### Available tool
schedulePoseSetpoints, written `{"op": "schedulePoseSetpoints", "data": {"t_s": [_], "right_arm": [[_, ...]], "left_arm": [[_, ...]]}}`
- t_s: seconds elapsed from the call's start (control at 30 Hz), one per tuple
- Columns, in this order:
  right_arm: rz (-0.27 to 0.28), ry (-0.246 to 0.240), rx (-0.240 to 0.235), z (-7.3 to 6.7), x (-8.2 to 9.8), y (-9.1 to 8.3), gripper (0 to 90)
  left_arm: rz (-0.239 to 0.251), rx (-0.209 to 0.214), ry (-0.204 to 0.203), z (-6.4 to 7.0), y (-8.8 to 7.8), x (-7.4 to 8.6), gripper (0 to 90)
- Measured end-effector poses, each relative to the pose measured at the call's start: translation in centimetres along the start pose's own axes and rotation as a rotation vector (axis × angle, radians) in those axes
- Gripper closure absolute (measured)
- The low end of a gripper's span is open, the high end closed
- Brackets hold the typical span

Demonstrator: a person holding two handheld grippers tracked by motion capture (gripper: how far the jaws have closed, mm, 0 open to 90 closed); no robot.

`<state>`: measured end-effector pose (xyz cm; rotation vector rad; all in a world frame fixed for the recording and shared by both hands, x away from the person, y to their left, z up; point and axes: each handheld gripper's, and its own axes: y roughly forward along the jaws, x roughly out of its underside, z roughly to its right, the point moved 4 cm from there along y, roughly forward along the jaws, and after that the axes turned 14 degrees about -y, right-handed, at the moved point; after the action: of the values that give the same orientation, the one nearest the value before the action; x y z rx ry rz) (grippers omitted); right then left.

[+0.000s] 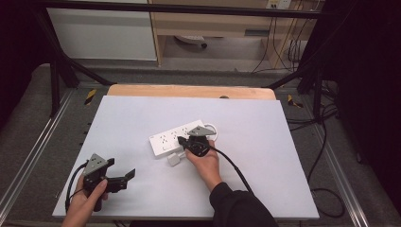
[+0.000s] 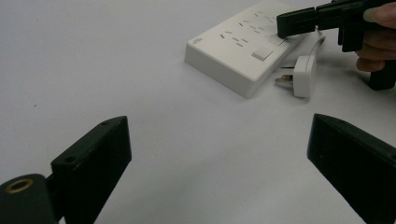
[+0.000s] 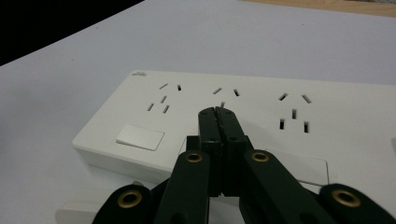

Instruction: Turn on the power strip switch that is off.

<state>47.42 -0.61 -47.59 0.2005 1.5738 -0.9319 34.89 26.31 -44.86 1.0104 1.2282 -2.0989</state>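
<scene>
A white power strip with three socket groups lies mid-table, a white plug on its cord just in front of it. My right gripper is over the strip, jaws shut with nothing between them. In the right gripper view its tips rest above the middle socket group of the strip, past a rocker switch. My left gripper is at the near left, open and holding nothing. From the left gripper view the strip, plug and right gripper lie ahead.
Everything sits on a white board over a wooden table. A black metal frame surrounds the table, and cables trail on the floor to the right. The strip's white cord loops at its right end.
</scene>
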Motion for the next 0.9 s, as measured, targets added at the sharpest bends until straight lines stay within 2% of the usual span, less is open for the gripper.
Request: {"op": "schedulePoseSetpoints", "data": {"t_s": [0.3,0.47,0.63,0.87,0.9], "right_arm": [[-0.002,-0.005,0.008,-0.09,-0.04,0.06,90.0],[0.001,0.042,0.001,0.02,-0.07,0.23,90.0],[-0.001,0.051,0.002,-0.01,-0.11,0.35,90.0],[-0.008,0.029,0.016,-0.13,-0.09,0.18,90.0],[-0.02,0.02,0.035,-0.02,-0.02,0.12,90.0]], "left_arm": [[0.003,-0.004,0.004,0.04,-0.03,-0.04,6.4],[0.0,-0.005,0.006,0.05,0.0,-0.01,6.4],[0.0,-0.007,0.009,-0.02,-0.03,-0.02,6.4],[0.002,-0.006,0.009,-0.01,-0.06,-0.03,6.4],[0.003,-0.006,0.008,-0.01,-0.07,-0.04,6.4]]}}
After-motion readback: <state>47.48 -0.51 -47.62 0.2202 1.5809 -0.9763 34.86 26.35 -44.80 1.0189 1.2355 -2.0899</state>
